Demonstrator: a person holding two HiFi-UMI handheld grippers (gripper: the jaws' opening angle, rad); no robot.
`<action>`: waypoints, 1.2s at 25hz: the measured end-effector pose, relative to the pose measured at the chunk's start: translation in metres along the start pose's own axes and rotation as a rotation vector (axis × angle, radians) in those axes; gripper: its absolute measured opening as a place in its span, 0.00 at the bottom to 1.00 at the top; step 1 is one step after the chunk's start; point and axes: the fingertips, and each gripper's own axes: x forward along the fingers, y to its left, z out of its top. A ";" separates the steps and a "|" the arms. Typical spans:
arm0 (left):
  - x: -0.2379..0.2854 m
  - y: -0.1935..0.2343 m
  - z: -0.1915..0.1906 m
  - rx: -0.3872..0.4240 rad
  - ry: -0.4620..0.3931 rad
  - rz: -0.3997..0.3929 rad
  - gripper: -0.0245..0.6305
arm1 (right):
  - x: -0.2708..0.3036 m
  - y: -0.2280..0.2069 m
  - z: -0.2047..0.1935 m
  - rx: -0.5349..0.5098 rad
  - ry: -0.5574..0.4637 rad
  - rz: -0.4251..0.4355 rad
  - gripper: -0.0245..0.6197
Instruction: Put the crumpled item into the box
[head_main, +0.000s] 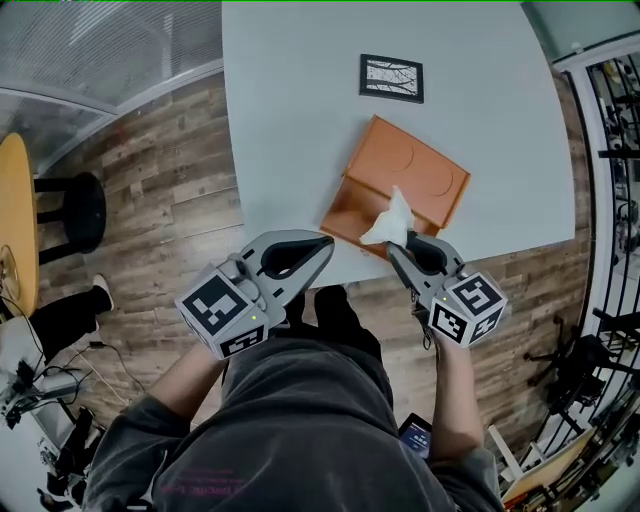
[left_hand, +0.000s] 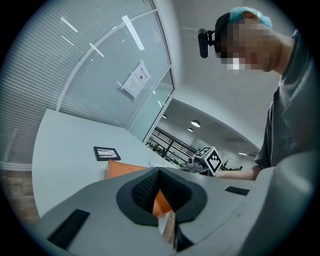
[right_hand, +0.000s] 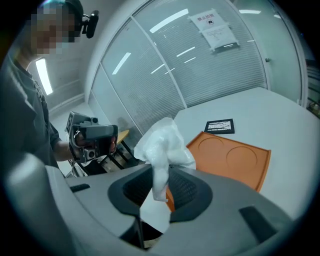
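An orange box (head_main: 352, 212) lies open near the front edge of the grey table (head_main: 290, 130), with its lid (head_main: 418, 168) folded back flat. My right gripper (head_main: 396, 246) is shut on a crumpled white tissue (head_main: 390, 219), which stands up over the box's near edge. In the right gripper view the tissue (right_hand: 162, 144) rises from between the jaws of the right gripper (right_hand: 160, 186), and the orange lid (right_hand: 232, 156) lies beyond. My left gripper (head_main: 323, 244) hangs shut with nothing in it, just off the table's front edge and left of the box. The left gripper (left_hand: 160, 172) view shows the box (left_hand: 122, 169) ahead.
A small black-framed card (head_main: 391, 77) lies on the table behind the box. Wood floor surrounds the table. A round yellow table (head_main: 14, 220) and a black stool (head_main: 76, 210) stand at the left. Black metal racks (head_main: 615, 130) line the right side.
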 end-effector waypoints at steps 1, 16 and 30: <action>-0.002 0.004 -0.001 -0.004 0.003 -0.002 0.06 | 0.004 0.000 -0.001 0.006 0.006 -0.001 0.18; -0.018 0.041 -0.012 -0.056 0.019 -0.004 0.06 | 0.054 -0.015 -0.045 0.030 0.192 -0.017 0.19; -0.029 0.060 -0.025 -0.106 0.007 0.013 0.06 | 0.078 -0.038 -0.084 -0.019 0.405 -0.063 0.19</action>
